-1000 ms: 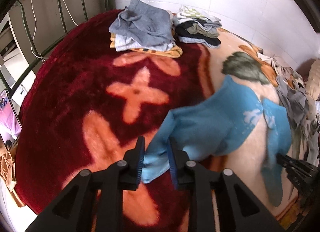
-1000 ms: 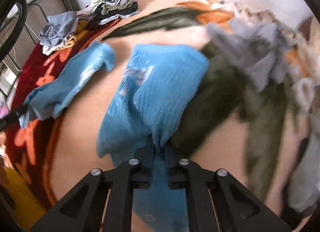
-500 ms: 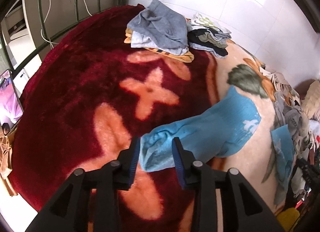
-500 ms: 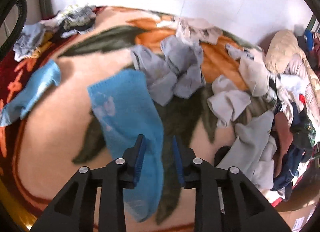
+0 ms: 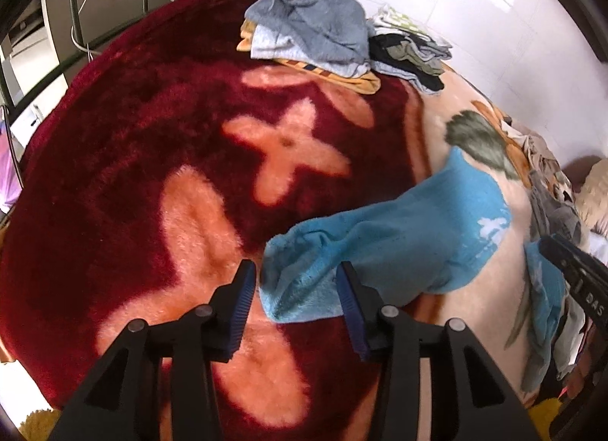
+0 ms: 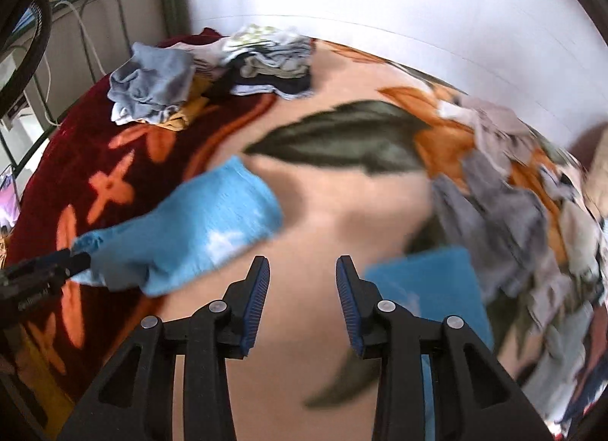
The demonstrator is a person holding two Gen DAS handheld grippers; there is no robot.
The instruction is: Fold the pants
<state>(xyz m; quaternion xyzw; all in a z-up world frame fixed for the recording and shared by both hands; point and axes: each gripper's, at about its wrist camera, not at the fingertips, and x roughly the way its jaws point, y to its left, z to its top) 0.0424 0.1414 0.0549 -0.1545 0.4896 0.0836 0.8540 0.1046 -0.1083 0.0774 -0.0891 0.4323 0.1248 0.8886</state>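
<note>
Both jaws are opening, the left gripper (image 5: 292,289) around the fuzzy blue pants (image 5: 399,247) on the plush floral blanket (image 5: 152,137), the right gripper (image 6: 303,289) empty, so a bunched cuff could skew the fold.

A bedroom in a home; a bed covered by a plush blanket (image 5: 125,160) in dark red and peach with flower and leaf patterns; a green metal bed frame (image 5: 76,46) at its edge, with cables (image 5: 81,15) hanging by it; white tiled wall (image 5: 456,4) behind; folded clothes (image 5: 315,38) stacked at the far side; a loose heap of unfolded laundry (image 6: 524,198) along the other side.
</note>
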